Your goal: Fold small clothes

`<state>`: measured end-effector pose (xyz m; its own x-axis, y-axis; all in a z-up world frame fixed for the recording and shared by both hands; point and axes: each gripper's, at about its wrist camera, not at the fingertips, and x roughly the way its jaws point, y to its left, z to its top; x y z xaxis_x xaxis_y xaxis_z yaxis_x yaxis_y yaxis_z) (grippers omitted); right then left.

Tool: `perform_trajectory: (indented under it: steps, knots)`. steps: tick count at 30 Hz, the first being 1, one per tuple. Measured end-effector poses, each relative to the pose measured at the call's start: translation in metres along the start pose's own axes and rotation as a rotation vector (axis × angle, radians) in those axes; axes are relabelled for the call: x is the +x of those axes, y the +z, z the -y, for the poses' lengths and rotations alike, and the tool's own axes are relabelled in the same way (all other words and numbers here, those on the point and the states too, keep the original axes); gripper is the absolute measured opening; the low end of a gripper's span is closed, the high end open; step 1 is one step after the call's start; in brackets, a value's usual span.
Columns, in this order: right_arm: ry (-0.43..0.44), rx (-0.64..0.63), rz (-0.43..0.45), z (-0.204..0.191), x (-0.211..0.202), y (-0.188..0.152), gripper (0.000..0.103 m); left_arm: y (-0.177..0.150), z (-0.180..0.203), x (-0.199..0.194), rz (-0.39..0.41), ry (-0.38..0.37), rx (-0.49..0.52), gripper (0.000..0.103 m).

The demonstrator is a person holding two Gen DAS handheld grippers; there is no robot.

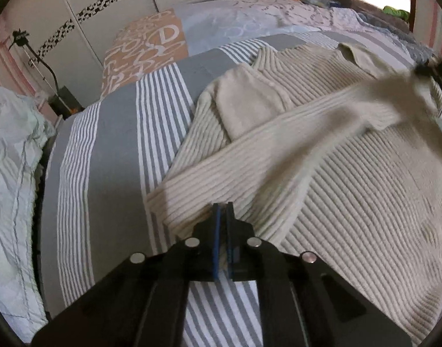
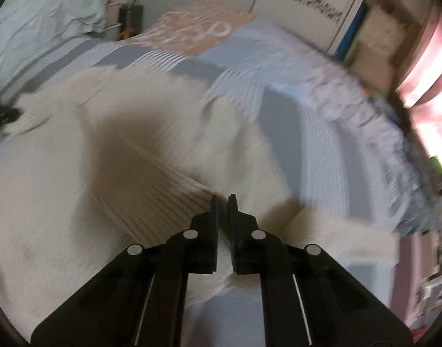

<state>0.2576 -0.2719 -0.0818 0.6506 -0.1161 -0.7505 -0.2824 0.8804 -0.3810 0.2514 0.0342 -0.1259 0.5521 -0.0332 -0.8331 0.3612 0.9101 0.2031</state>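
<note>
Folding a cream ribbed sweater (image 1: 351, 188) on a bed covered by a grey and white striped sheet (image 1: 111, 150); this is how the job stands, placed throughout by the sweater.

The sweater lies flat across the sheet. One sleeve (image 1: 244, 101) is already folded inward and rests on the sweater's chest, just below its collar. A second sleeve (image 1: 322, 127) stretches across the sweater's front, lifted and blurred, so I judge that fold to be in progress, not set down.

My left gripper (image 1: 223, 211) sits at the sweater's near left edge, its fingers clenched on a fold of that knit. My right gripper (image 2: 224, 202) hovers over the sweater's right side; a narrow gap shows between its fingers with pale fabric behind, and the blur keeps me from telling whether it grasps cloth or not. From the left wrist view, a dark shape at the far end of the raised sleeve may be that gripper, but it is too blurred to confirm.

Still to do, in my judgement: laying the second sleeve flat, then folding the body in half or thirds.

No basket, box or drawer for finished clothes shows anywhere around the sweater. Beyond its collar lies an orange lettered pillow (image 1: 145, 55); left of it, crumpled pale bedding (image 1: 12, 173).
</note>
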Motion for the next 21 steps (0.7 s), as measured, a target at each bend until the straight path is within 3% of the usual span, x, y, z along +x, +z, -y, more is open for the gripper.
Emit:
perform_trajectory:
  steps: [4,8,10,12,13,14,15,19,21]
  knots:
    - [-0.096,-0.169,-0.058,0.001,0.038,0.013,0.007,0.001,0.004,0.001,-0.005,0.011,0.021,0.004]
    - [-0.134,-0.232,-0.108,-0.002,0.060,0.008,0.009,0.005,0.003,0.002,-0.005,0.020,0.022,0.004]
    - [-0.145,-0.201,-0.107,0.009,0.061,0.007,0.010,0.007,-0.001,0.001,0.001,0.020,0.008,0.004]
    - [-0.069,-0.070,-0.083,0.034,0.050,0.008,0.016,0.009,-0.007,-0.005,0.007,0.008,-0.024,0.008]
    - [-0.036,-0.012,-0.070,0.045,0.044,0.007,0.021,0.010,-0.011,-0.009,0.017,0.000,-0.045,0.015]
    - [0.022,0.091,-0.050,0.062,0.034,0.005,0.028,0.011,-0.015,-0.012,0.029,-0.001,-0.065,0.055]
    - [0.054,0.142,-0.044,0.069,0.030,0.004,0.031,0.013,-0.022,-0.016,0.051,0.003,-0.100,0.080]
    - [0.202,0.293,-0.056,0.078,0.026,-0.011,0.046,0.018,-0.037,-0.011,0.055,-0.011,-0.200,0.080]
    - [0.199,0.305,-0.091,0.069,0.035,-0.016,0.051,0.020,-0.037,-0.002,0.027,-0.044,-0.239,0.079]
